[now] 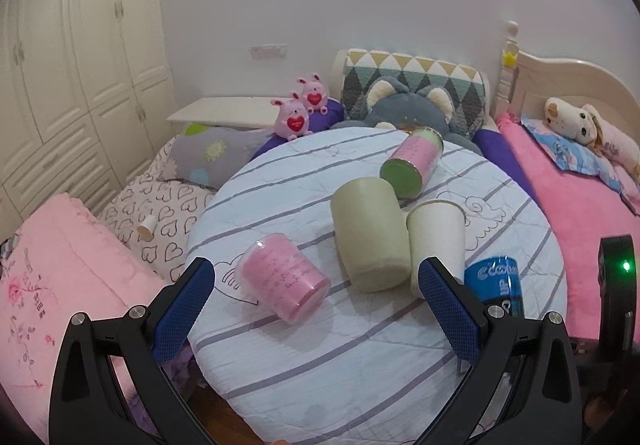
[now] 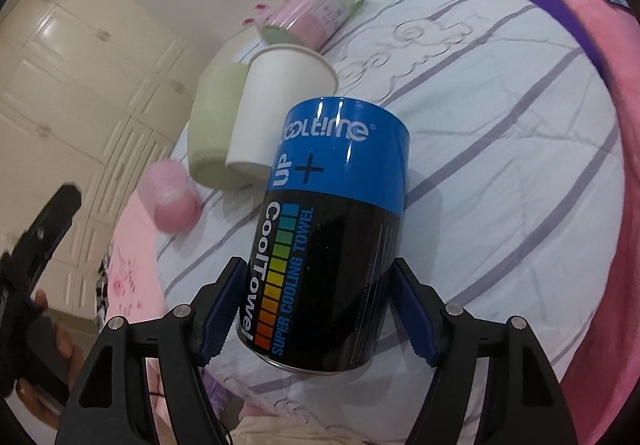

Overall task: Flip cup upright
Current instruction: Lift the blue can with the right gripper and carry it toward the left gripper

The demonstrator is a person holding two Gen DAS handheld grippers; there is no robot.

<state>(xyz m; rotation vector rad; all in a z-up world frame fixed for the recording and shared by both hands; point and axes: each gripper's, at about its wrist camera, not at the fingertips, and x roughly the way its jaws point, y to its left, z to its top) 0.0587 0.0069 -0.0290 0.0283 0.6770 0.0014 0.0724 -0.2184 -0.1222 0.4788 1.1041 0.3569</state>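
Right gripper [image 2: 316, 309] is straddling the blue-and-black can [image 2: 328, 241], jaws on either flank near its base. Left pad looks to be touching; right pad shows a sliver of gap, so I can't tell if it's clamped.

The can is sitting near the right edge of the round striped surface [image 1: 360, 357], tilted, just beside the white paper cup [image 1: 436, 241].

Left gripper [image 1: 316, 301] is hovering wide apart over the front edge, holding nothing.

Handling, my read: rigid cylinder, glossy wrap, probably light, likely slippery under the pads. Grip across the mid-body, not at the rim. The quilted cover is looking soft, so an upright can may be wobbling once set down.

The rest is lying on its side mid-surface: green cup [image 1: 372, 237], pink tub [image 1: 286, 279], pink-and-green can [image 1: 412, 161] toward the far edge.

Room: bedroom, pink bedding on both sides, plush toys [image 1: 300, 113] by the headboard, white wardrobe [image 1: 80, 57] left.
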